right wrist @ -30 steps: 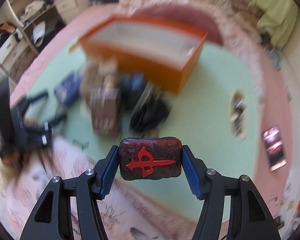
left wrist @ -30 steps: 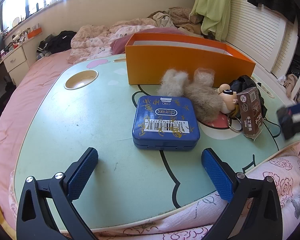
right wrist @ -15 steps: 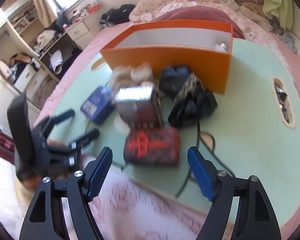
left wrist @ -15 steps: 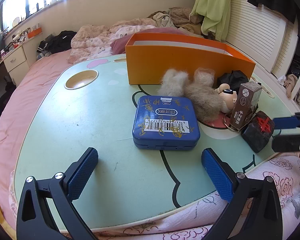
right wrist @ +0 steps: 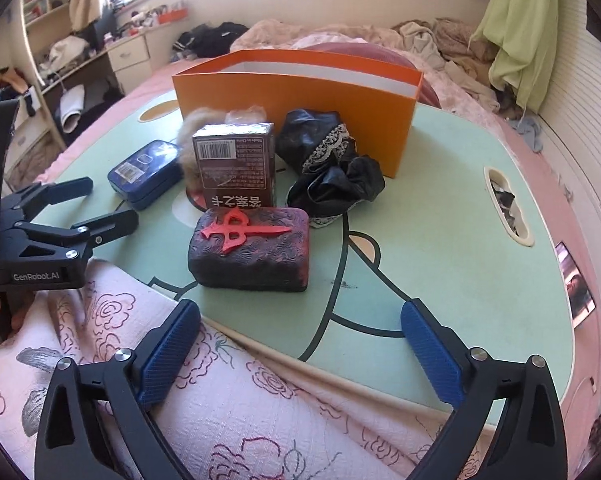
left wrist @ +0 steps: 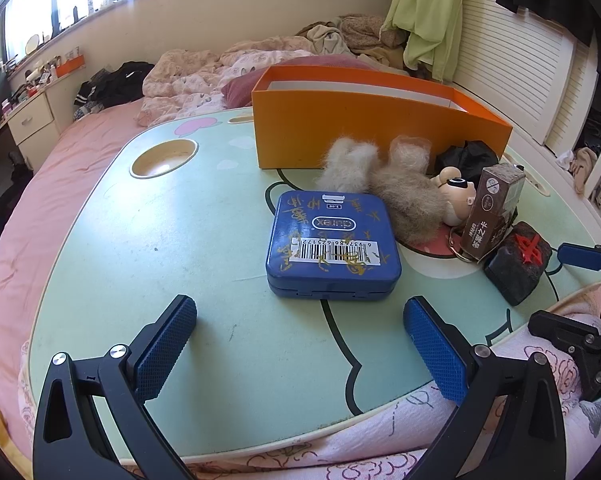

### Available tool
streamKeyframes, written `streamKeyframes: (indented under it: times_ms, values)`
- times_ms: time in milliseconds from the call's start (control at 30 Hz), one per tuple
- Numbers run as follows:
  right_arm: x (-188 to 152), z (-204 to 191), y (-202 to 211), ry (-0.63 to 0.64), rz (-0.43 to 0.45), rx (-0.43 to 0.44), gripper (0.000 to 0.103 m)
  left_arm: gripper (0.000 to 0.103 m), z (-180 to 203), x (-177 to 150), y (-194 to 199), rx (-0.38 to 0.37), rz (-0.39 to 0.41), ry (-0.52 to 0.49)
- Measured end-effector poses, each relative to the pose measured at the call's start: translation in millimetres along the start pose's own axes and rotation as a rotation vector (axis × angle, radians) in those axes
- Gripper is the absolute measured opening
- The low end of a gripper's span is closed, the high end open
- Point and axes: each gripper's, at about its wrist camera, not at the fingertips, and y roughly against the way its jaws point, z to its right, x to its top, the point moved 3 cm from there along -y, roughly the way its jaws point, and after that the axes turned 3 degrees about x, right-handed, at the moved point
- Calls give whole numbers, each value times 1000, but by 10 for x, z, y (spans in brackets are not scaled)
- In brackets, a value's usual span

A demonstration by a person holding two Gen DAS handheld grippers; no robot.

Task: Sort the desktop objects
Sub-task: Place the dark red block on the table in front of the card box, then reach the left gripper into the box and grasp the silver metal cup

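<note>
Green lap table on the bed: a second ago my right gripper held the dark red-marked block — now it sits on the table at 12 o'clock from the opening, empty jaws. My left gripper waits open before the blue tin. Sorting has barely begun; the orange box stands beyond, near edge close, free room at 2 o'clock.

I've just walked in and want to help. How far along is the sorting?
Barely begun. Nothing shows inside the orange box. Both the left gripper and the opening right gripper are empty. The blue tin, brown carton and dark block sit on the table.
</note>
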Motion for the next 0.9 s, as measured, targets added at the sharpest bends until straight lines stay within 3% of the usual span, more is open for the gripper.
streamKeyframes:
  times_ms: [167, 267, 433, 533, 700, 900]
  values:
    - [7, 8, -10, -1, 1, 1, 101, 103, -2, 2, 18, 18, 2, 2]
    - [2, -4, 0, 0, 1, 0, 101, 102, 60, 0, 184, 65, 61, -33]
    - [-12, 13, 5, 0, 3, 0, 102, 89, 277, 344, 617, -124, 147, -54]
    - [-10, 9, 2, 0, 3, 1, 102, 78, 419, 740, 687, -167, 153, -91]
    - [-12, 13, 1, 1, 3, 1, 102, 66, 731, 1406, 411, -234, 51, -136]
    - [-16, -4, 62, 8, 18, -4, 102, 61, 1086, 1839, -333, -200, -136, -132]
